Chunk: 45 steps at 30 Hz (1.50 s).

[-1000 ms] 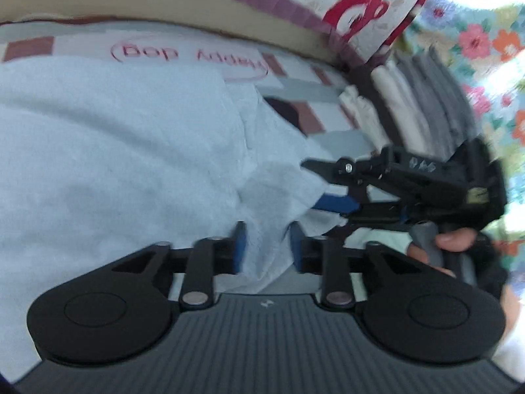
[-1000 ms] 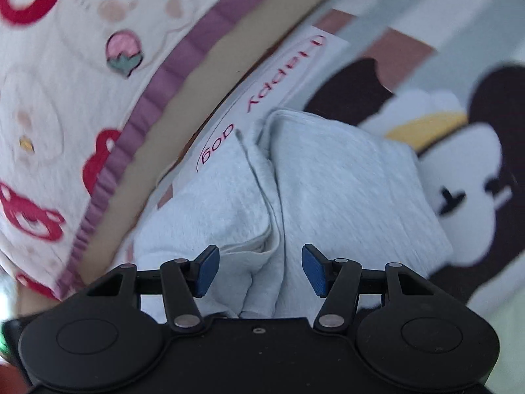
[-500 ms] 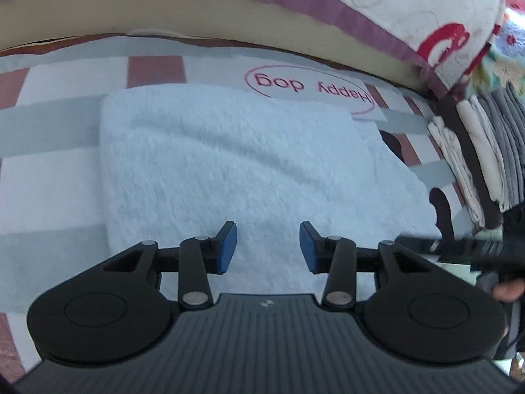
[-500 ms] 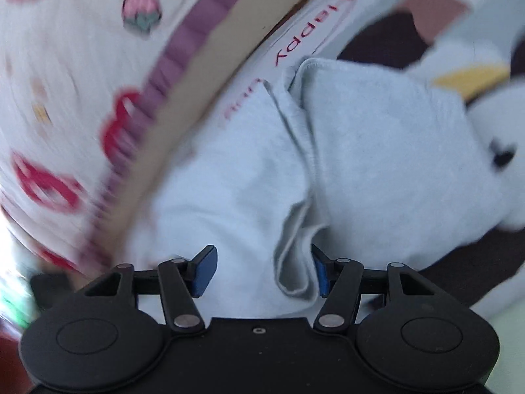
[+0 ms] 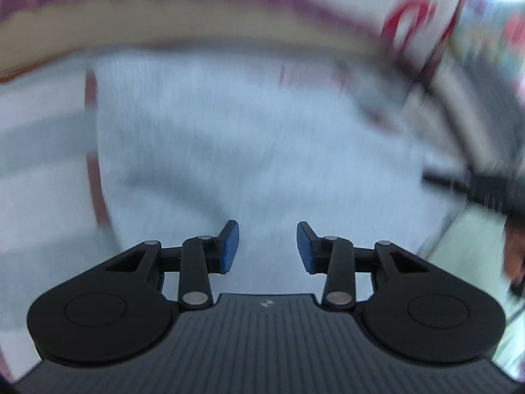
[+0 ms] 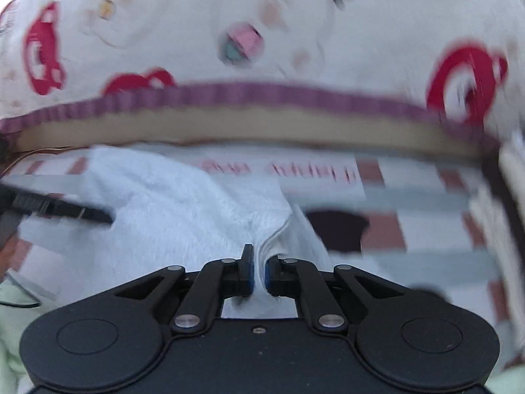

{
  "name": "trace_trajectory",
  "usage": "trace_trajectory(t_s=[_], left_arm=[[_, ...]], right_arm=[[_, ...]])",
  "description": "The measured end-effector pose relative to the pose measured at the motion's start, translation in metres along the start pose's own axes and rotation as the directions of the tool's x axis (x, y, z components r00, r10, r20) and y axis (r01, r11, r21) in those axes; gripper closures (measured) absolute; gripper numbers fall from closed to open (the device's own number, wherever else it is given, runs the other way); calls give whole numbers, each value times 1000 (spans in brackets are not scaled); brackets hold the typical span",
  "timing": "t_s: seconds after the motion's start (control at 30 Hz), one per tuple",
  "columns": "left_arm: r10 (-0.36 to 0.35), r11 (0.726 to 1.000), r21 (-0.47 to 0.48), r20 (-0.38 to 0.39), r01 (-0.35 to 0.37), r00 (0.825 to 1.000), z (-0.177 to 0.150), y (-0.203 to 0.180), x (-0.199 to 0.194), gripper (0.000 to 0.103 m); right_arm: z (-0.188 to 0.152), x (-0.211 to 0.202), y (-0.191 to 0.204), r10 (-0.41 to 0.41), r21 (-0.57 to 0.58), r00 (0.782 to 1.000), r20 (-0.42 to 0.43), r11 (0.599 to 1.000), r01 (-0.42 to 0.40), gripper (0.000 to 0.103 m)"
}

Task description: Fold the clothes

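A light blue fleecy garment [image 5: 246,138] lies spread on the patterned bed sheet. My left gripper [image 5: 267,239] hovers over its near part with its jaws closing; the blue pads stand apart and press on nothing. In the right wrist view the garment [image 6: 183,210] rises into a pinched ridge, and my right gripper [image 6: 257,269] is closing, its pads squeezing that fold at the garment's right edge. Each gripper shows in the other's view: the right gripper [image 5: 475,184] at the far right, the left gripper [image 6: 65,208] at the far left. The left wrist view is motion-blurred.
A white quilt [image 6: 262,32] with red prints and a purple border lies heaped behind the garment. The checked sheet [image 6: 410,197] with a dark cartoon shape spreads to the right. A stack of folded clothes [image 6: 505,197] stands at the right edge. A hand [image 5: 513,246] holds the right gripper.
The right gripper went from open around a fold to shut on it, rolling upright and rising with the cloth. The left view shifted a little and blurred; its jaws narrowed slightly.
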<state>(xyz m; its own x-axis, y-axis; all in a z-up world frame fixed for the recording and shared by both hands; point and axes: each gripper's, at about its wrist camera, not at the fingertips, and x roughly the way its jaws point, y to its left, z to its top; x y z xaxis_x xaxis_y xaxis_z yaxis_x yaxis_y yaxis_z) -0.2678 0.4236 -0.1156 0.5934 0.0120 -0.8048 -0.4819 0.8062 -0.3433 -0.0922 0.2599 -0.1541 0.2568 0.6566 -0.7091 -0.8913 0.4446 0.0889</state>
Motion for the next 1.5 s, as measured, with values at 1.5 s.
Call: trace_trajectory(t_s=[1.5], left_arm=[[15, 999, 32, -66, -13, 998, -6, -5, -9, 65]], right_arm=[[-34, 30, -31, -190, -117, 976, -105, 977, 178, 92]])
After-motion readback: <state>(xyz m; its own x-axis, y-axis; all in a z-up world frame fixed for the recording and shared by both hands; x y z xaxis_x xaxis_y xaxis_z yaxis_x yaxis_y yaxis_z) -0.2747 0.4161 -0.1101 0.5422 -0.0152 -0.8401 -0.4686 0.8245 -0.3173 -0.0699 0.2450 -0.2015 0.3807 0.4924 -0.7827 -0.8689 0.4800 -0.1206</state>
